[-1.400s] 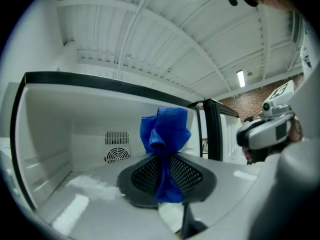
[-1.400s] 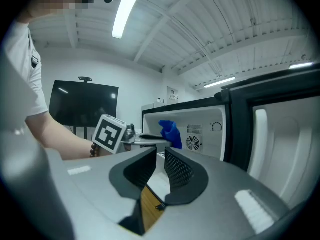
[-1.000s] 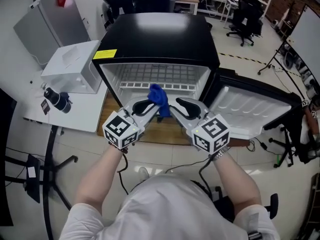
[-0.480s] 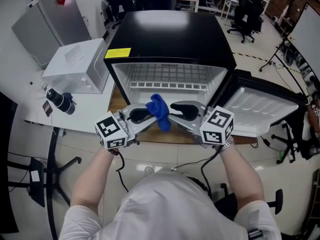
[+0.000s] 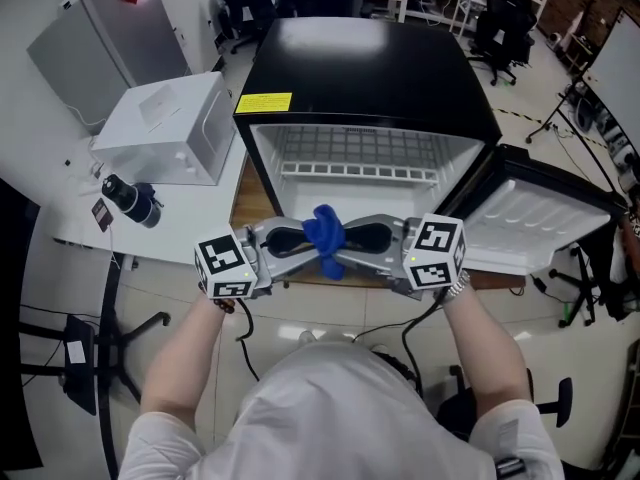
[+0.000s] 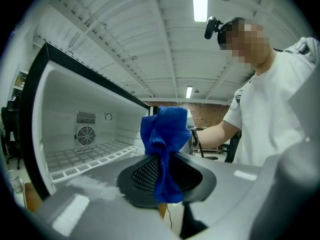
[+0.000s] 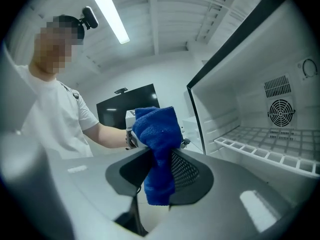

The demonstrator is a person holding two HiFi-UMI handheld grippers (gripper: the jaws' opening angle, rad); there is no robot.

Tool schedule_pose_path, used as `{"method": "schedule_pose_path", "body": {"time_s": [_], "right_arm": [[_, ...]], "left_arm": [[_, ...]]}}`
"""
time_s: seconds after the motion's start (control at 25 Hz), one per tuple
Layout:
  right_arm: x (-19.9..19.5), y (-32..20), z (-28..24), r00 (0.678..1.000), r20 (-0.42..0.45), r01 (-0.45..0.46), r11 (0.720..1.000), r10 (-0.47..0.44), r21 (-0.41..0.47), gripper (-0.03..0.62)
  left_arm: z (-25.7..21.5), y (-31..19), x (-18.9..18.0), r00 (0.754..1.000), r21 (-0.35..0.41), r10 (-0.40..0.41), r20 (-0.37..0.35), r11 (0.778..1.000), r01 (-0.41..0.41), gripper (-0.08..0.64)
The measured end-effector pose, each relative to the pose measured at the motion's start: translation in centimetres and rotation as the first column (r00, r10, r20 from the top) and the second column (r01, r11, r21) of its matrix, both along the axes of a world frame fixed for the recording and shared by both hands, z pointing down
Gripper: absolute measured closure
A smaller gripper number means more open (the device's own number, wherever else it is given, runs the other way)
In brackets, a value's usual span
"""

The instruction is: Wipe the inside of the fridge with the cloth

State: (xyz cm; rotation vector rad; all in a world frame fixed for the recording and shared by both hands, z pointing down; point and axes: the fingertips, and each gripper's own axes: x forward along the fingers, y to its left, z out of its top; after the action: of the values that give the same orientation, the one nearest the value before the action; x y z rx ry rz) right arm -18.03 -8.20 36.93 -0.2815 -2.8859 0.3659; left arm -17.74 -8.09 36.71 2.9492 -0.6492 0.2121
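Observation:
The black mini fridge (image 5: 360, 58) stands open, its white inside and wire shelf (image 5: 350, 153) bare. In front of its lower edge my two grippers point at each other, tip to tip. A bunched blue cloth (image 5: 325, 236) sits between them. My left gripper (image 5: 312, 244) is shut on the cloth (image 6: 165, 134), which stands above its jaws and hangs below them. My right gripper (image 5: 340, 244) has the same cloth (image 7: 157, 129) between its jaws, which are closing; I see no firm pinch there.
The fridge door (image 5: 530, 223) is swung open to the right. A white box (image 5: 165, 128) and a black lens-like object (image 5: 130, 200) sit on the white table at the left. Office chairs (image 5: 495, 33) stand behind the fridge.
Both grippers have drawn back from the fridge opening and turned inward until they face each other. The cloth has come down from the shelf's front to the fridge's lower edge.

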Motion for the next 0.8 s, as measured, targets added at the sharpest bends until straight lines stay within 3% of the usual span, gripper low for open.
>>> {"method": "schedule_pose_path", "body": {"time_s": [0.24,0.4,0.8], "right_arm": [[-2.5,-0.9,2.3,0.995,-0.016,-0.097,0.993,0.098,0.066,0.506],[-4.4,-2.0,4.5,0.982,-0.026,-0.182,0.974,0.187,0.134,0.511],[-8.2,-4.7,8.5,0.942,-0.008,-0.324,0.917,0.334,0.232,0.512]], "left_arm": [[2.3,-0.9,-2.8,0.991,0.005,-0.105,0.078,0.995,0.104,0.477],[4.6,-1.9,-5.2,0.971,0.015,-0.193,0.141,0.981,0.193,0.444],[7.9,-3.7,-10.6,0.909,-0.001,-0.363,0.208,0.929,0.371,0.382]]}}
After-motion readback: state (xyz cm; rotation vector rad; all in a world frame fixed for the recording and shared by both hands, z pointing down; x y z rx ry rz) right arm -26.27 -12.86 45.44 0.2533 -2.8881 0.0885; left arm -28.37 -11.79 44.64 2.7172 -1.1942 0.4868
